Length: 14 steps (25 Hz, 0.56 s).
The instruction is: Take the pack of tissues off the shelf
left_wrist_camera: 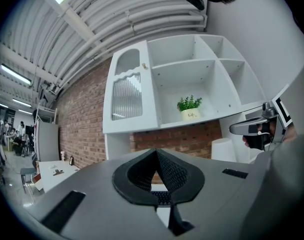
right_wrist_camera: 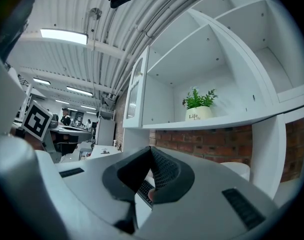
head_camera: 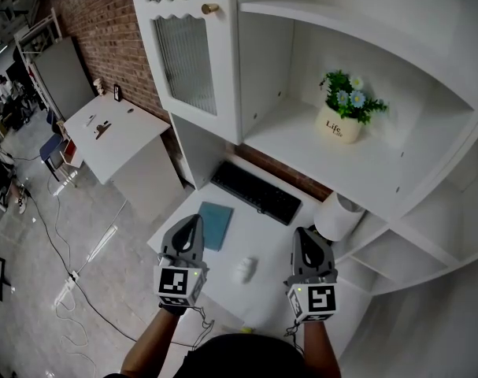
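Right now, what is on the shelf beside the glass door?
A small potted plant stands on the shelf; the rest in view is bare. The spot behind the pot is hidden.

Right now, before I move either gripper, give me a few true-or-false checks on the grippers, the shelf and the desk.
1. The left gripper and the right gripper both have their jaws together with nothing between them. True.
2. The potted plant stands on the desk. False: it stands on a shelf above the desk.
3. A black keyboard lies at the back of the desk, below that shelf. True.
4. The left gripper holds the teal pad. False: the pad lies flat on the desk and nothing grips it.
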Available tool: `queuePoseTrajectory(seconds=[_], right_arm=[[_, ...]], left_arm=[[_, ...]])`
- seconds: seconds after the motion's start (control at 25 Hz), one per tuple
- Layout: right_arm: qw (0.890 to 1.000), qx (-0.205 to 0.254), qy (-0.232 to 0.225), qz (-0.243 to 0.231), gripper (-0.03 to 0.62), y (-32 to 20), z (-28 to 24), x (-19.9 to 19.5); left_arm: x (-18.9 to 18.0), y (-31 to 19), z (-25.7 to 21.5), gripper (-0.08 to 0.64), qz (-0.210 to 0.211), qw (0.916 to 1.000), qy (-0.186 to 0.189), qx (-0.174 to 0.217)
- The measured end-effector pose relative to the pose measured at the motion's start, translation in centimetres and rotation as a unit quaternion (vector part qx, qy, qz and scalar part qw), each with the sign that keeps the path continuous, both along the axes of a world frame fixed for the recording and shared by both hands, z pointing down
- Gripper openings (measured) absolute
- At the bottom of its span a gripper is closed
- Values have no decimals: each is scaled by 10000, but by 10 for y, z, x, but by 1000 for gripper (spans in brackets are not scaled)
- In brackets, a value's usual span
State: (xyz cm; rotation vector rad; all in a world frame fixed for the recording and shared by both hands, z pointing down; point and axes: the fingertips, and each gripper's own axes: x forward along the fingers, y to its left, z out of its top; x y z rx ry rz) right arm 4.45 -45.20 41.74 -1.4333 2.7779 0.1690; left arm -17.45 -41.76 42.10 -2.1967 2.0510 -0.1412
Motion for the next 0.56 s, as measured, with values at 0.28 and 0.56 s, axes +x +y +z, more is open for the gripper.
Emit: queuePoseTrajectory(seconds=[0.28,0.56], right_arm=[[9999,114,58,-45,2,3,-1,-4],[9999,88,60,-3,2,4,0,-1]], left_arm=[[3,1,-3,17,38,10000,45,37],[9,3,-8,17,122,9998,142,106]])
